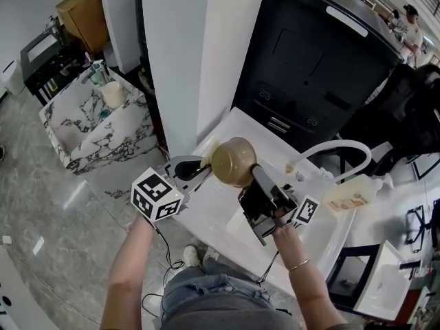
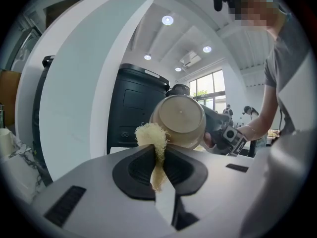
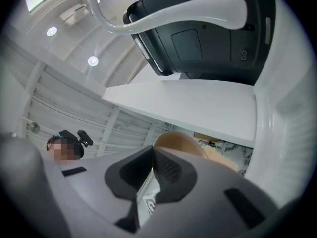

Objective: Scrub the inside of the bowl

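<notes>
Plainly, we hold the bowl (image 1: 232,160) raised over the white counter (image 1: 230,130), our right gripper (image 1: 253,174) clamped on its rim; our left gripper (image 1: 201,170) pinches a yellow sponge (image 2: 150,135) at the bowl's outer wall; scrubbing inside seems not yet begun.

- Left gripper (image 2: 159,155) is showing a grey shell and black pads (image 2: 140,170)
- Right gripper (image 3: 151,168) is carrying a black-and-white marker cube (image 1: 306,210)
- Person is wearing blue jeans (image 1: 206,298) and a gold bracelet (image 1: 298,264)
</notes>
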`<action>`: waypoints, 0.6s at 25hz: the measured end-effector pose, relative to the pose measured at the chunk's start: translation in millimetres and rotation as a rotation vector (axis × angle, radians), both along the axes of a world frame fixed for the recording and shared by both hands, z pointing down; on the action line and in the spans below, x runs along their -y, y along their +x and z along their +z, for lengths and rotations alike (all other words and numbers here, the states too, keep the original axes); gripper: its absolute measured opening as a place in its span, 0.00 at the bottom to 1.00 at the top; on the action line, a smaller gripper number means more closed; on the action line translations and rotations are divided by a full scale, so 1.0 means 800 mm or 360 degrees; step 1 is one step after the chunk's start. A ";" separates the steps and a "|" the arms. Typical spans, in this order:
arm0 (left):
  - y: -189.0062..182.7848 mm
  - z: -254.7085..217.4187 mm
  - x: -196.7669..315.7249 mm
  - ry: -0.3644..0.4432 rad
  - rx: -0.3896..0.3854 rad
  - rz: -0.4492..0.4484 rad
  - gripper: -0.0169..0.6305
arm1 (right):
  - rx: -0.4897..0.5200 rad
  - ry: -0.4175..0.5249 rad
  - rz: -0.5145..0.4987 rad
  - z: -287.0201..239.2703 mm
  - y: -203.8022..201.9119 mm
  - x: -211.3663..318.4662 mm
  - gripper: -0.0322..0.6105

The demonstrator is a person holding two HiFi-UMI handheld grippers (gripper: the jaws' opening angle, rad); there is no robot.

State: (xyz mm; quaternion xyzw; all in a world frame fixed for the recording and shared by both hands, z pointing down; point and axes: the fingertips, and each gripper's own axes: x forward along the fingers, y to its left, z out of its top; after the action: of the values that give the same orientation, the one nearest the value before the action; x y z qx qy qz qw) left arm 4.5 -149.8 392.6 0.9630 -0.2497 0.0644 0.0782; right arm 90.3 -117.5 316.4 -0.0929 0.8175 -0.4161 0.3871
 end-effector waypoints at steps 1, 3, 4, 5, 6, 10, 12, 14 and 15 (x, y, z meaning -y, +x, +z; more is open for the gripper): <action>0.000 0.002 0.000 -0.0012 -0.0002 -0.0006 0.09 | 0.0012 -0.0008 0.0002 0.000 0.000 0.002 0.08; 0.000 0.009 -0.002 -0.0038 -0.0004 -0.0022 0.09 | 0.0032 -0.0023 0.0004 0.001 -0.002 0.005 0.08; 0.001 0.012 -0.004 -0.0052 -0.0004 -0.0032 0.09 | 0.0039 -0.0028 0.0004 0.002 -0.002 0.006 0.08; 0.002 0.015 -0.006 -0.0065 -0.0003 -0.0043 0.09 | 0.0045 -0.0034 0.0004 0.002 -0.003 0.007 0.08; 0.002 0.018 -0.007 -0.0077 0.0001 -0.0052 0.09 | 0.0051 -0.0040 0.0006 0.003 -0.003 0.008 0.08; 0.006 0.032 -0.015 -0.0107 0.0050 -0.0070 0.09 | 0.0077 -0.0080 0.0023 0.007 -0.006 0.017 0.08; 0.009 0.039 -0.020 -0.0119 0.0072 -0.0069 0.09 | 0.0081 -0.0097 0.0028 0.010 -0.008 0.020 0.08; 0.013 0.043 -0.025 -0.0135 0.0088 -0.0062 0.09 | 0.0071 -0.0100 0.0039 0.013 -0.009 0.022 0.08; 0.016 0.045 -0.028 -0.0142 0.0097 -0.0055 0.09 | 0.0062 -0.0098 0.0047 0.013 -0.009 0.024 0.08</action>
State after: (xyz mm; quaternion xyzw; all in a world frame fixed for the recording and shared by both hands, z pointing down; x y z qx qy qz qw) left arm 17.3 -127.0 428.4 0.9517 -0.2653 0.1035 0.1146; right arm 82.8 -136.3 327.2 -0.1087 0.7951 -0.4371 0.4061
